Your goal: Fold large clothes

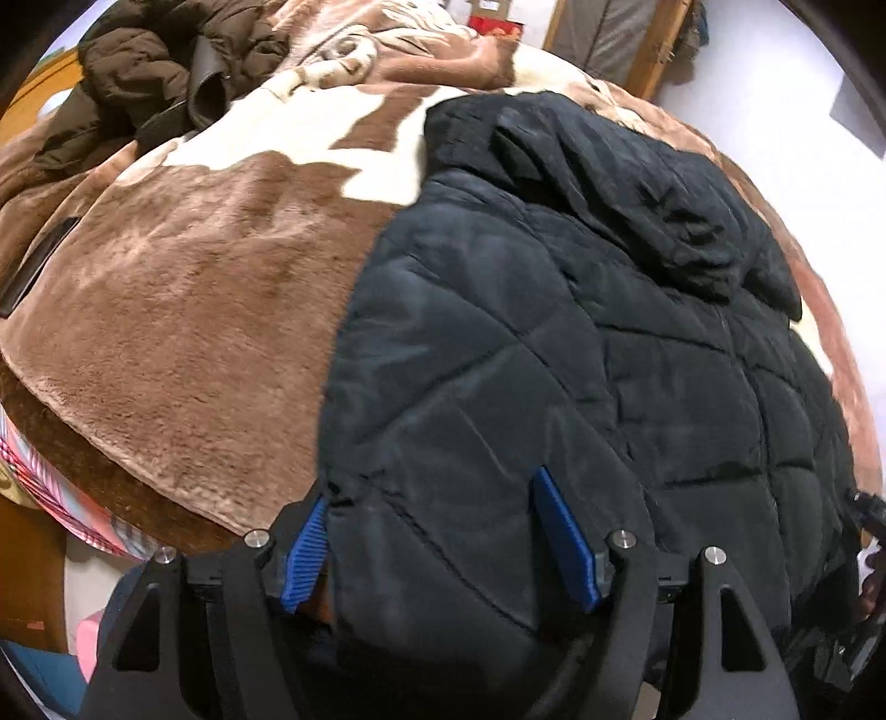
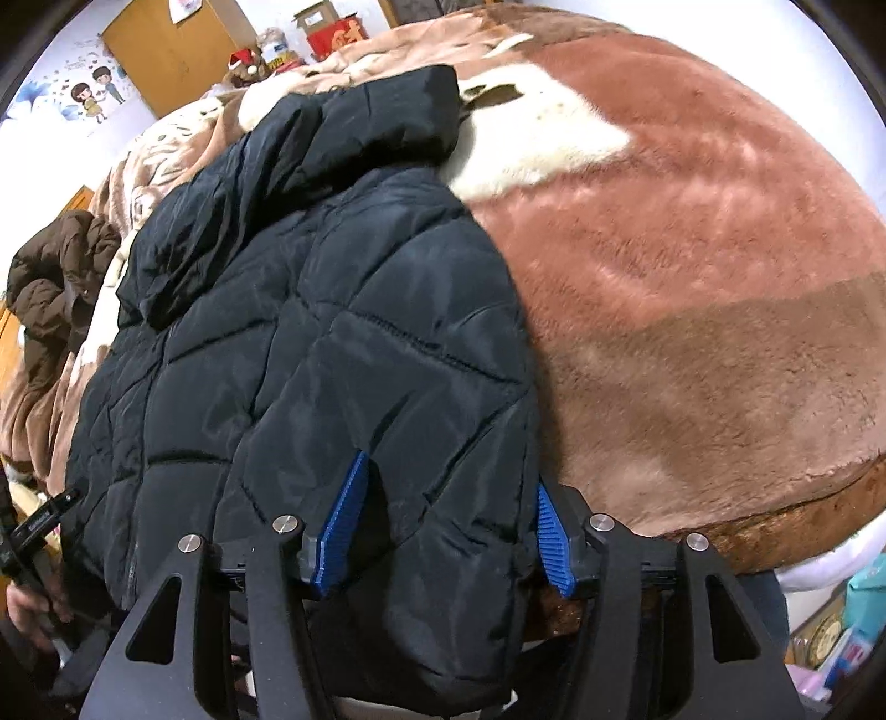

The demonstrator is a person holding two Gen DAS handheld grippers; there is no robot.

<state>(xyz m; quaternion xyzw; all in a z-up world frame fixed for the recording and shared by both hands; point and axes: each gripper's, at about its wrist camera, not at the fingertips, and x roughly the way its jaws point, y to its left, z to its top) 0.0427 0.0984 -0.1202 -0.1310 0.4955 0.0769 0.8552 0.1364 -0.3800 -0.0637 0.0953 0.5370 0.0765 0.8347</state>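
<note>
A black quilted puffer jacket [image 1: 581, 354] lies on the bed with its hood [image 1: 637, 183] toward the far end. It also shows in the right wrist view [image 2: 310, 343], hood [image 2: 310, 166] at the top. My left gripper [image 1: 432, 498] straddles the jacket's near left hem corner, blue pads [image 1: 565, 543] wide apart with the padded fabric bulging between them. My right gripper [image 2: 448, 487] straddles the near right hem corner the same way, blue pads [image 2: 343, 520] apart around the fabric. The hem hangs over the bed's near edge.
A brown and cream plush blanket [image 1: 194, 310] covers the bed [image 2: 692, 266]. A brown puffer coat [image 1: 138, 72] lies crumpled at the far left. A dark flat object [image 1: 39, 266] rests on the blanket's left edge. A wooden cabinet [image 2: 177, 50] and boxes stand beyond.
</note>
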